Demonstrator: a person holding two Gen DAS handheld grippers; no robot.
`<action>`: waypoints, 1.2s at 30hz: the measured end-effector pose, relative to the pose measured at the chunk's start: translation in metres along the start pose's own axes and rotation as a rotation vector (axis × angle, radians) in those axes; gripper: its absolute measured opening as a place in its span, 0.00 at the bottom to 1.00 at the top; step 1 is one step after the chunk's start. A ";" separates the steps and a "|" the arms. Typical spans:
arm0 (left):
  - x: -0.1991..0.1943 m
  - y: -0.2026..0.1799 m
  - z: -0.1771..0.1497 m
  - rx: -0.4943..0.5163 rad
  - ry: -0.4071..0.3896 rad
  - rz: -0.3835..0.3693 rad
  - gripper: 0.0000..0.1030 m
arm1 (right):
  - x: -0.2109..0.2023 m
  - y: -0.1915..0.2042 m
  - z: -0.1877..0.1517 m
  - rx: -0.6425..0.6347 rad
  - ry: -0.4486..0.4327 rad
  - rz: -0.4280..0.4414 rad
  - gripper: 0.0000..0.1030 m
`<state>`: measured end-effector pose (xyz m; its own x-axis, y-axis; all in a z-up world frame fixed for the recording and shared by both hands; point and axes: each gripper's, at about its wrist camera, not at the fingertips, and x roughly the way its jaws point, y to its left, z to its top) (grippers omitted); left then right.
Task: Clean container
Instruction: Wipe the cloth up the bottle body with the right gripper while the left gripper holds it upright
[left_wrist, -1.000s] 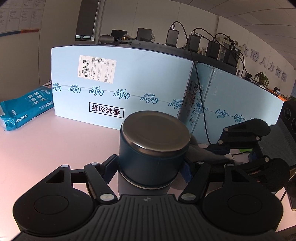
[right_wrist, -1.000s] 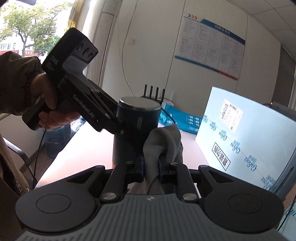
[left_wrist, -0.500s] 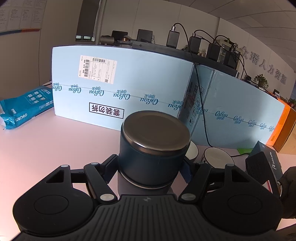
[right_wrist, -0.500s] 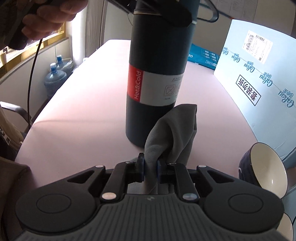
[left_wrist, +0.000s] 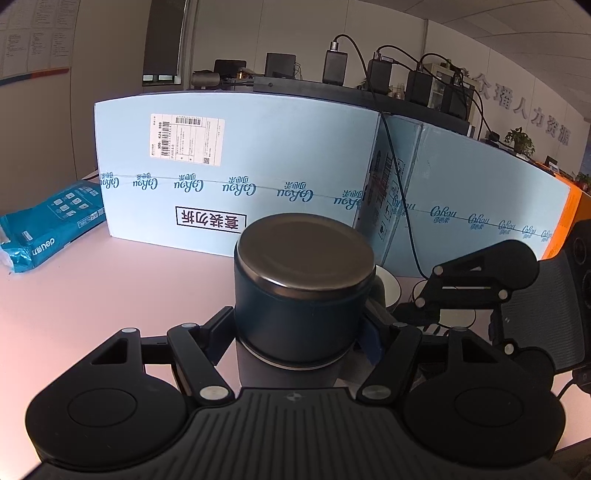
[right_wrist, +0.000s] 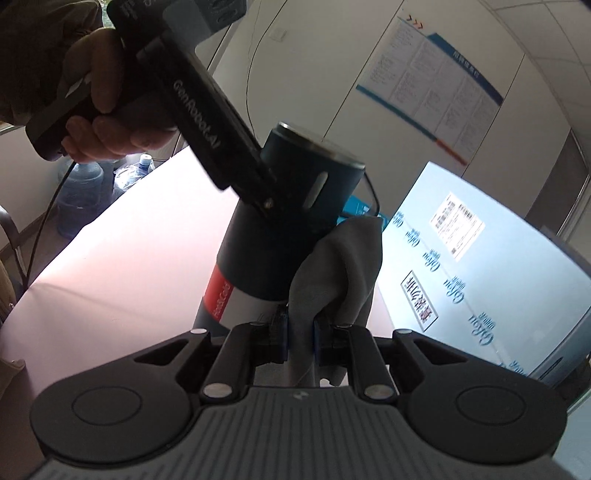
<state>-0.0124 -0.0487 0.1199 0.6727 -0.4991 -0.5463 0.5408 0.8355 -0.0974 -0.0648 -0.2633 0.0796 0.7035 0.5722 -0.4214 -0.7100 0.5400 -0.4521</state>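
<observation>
Flask (left_wrist: 301, 295), lid on, contents unseen, clamped by left tongs (left_wrist: 295, 332); right tongs (right_wrist: 299, 332) pinch cloth (right_wrist: 340, 266).

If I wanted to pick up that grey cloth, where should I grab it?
Grab the grey cloth by its loose upper fold, coming from the side facing away from the dark blue bottle. That part stands free; lower down, the right hand-held gripper already pinches it.
</observation>
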 end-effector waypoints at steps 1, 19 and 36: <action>0.000 -0.001 0.000 0.004 0.000 0.001 0.63 | -0.002 -0.001 0.002 -0.009 -0.013 -0.014 0.16; 0.001 0.001 0.000 0.004 0.001 -0.014 0.63 | 0.043 0.024 -0.032 0.057 0.188 0.127 0.16; 0.001 0.001 0.000 0.007 0.002 -0.018 0.63 | -0.002 0.011 0.004 -0.007 -0.016 -0.044 0.16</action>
<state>-0.0115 -0.0478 0.1191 0.6615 -0.5136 -0.5465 0.5566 0.8246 -0.1013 -0.0745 -0.2561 0.0790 0.7334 0.5581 -0.3882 -0.6781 0.5602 -0.4757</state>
